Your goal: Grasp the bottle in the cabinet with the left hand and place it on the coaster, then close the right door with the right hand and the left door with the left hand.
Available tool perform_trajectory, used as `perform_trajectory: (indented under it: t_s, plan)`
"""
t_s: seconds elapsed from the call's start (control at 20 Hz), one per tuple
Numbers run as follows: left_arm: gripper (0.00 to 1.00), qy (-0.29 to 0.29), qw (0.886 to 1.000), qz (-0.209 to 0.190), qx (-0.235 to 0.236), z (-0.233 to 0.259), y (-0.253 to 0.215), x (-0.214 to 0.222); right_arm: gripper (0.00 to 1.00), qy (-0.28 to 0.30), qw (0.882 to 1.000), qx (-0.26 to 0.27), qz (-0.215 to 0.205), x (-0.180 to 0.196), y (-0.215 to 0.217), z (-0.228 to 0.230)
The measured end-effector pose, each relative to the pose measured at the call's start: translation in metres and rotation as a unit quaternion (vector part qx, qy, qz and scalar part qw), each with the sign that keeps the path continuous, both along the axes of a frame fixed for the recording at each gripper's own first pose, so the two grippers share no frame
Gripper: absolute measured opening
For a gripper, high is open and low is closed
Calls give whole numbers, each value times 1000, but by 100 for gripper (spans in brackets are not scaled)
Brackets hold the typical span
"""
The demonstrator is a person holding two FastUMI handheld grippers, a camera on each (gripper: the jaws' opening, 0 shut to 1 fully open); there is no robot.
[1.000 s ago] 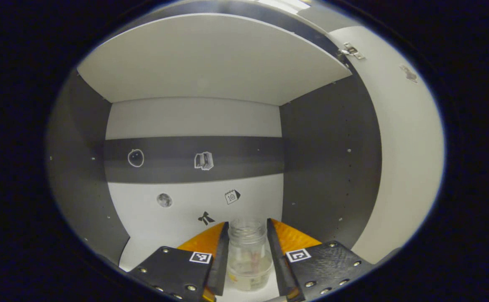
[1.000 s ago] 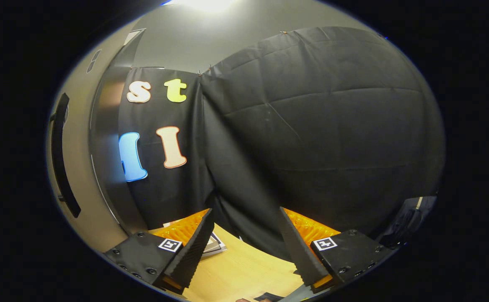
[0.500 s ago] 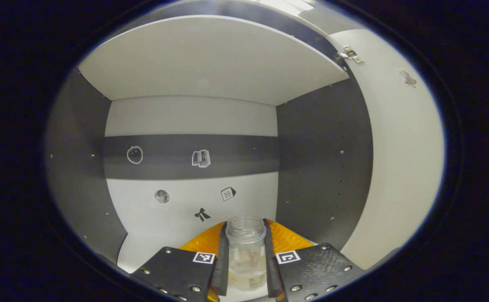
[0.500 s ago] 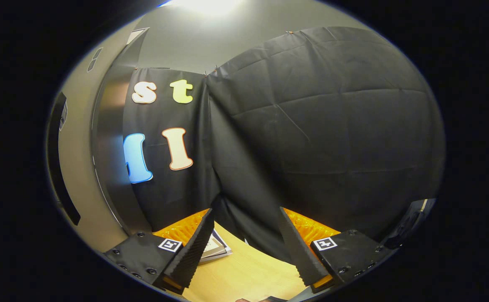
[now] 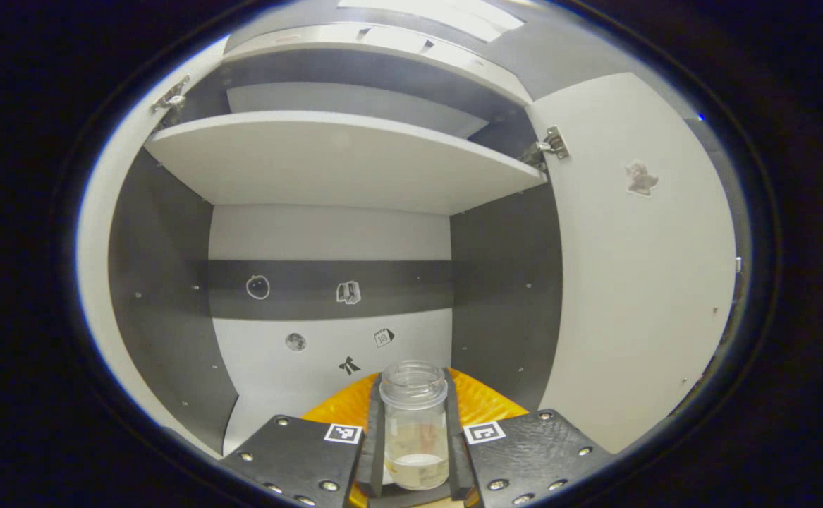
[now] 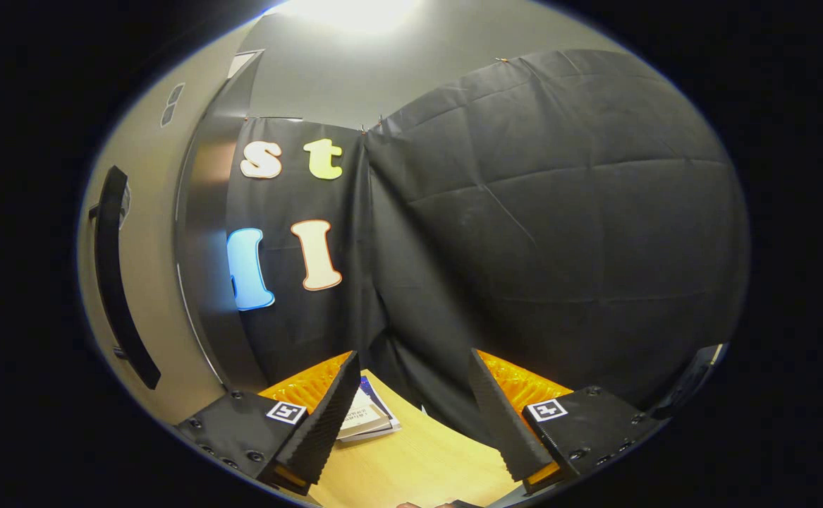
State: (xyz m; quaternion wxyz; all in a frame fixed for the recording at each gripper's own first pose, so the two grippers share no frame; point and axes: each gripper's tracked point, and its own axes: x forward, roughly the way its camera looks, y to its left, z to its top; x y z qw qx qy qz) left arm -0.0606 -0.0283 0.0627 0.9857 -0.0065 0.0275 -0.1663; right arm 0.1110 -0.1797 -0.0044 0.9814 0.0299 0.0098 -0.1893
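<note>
1. The bottle [image 5: 414, 425], a clear glass jar with a threaded open mouth and a pale layer at its bottom, now sits squeezed between the two fingers of the left tongs [image 5: 415, 451]. A second ago those fingers stood apart on either side of it; half a second ago they had closed in.
2. Since then the view has pulled back from the cabinet [image 5: 157, 296]: the back wall and its small stickers look smaller, the upper compartment above the shelf [image 5: 340, 159] has come into sight, and so has a second hinge at the top left.
3. The bottle stands upright in the grip, its neck and rim poking above the fingers, its base low between them. I cannot tell whether it still touches the cabinet floor.
4. The cabinet is flat board, matte, in white and dark grey; a dark band runs across the white back panel. The right door [image 5: 637, 296] hangs open, a smooth white slab on a metal hinge [image 5: 549, 147].
5. The right tongs [image 6: 411, 416] are released, ribbed wedge-shaped fingers wide apart, holding nothing, over a pale wooden desk [image 6: 411, 466]. They have drifted slightly, so the booklets [image 6: 369, 416] on the desk show more.
6. Beyond hangs creased black cloth [image 6: 545, 226], and to its left a pale door with a long dark handle [image 6: 118, 282].
</note>
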Motion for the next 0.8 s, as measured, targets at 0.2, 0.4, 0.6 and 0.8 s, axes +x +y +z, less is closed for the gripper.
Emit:
perform_trajectory:
  t_s: [0.2,0.4,0.6,0.8]
  plan:
    - [36,-12,1000,-8,6,1,13,-40,98,-1,1000,-5,13,-7,10,6]
    - [39,4,1000,-3,-20,-21,34,-76,98,0,1000,-14,24,-18,19,10]
    - [39,36,998,-8,-59,-60,44,-104,98,1,999,-23,31,-32,27,16]
    - [39,57,996,-7,-75,-107,49,-132,97,-5,999,-38,27,-49,27,28]
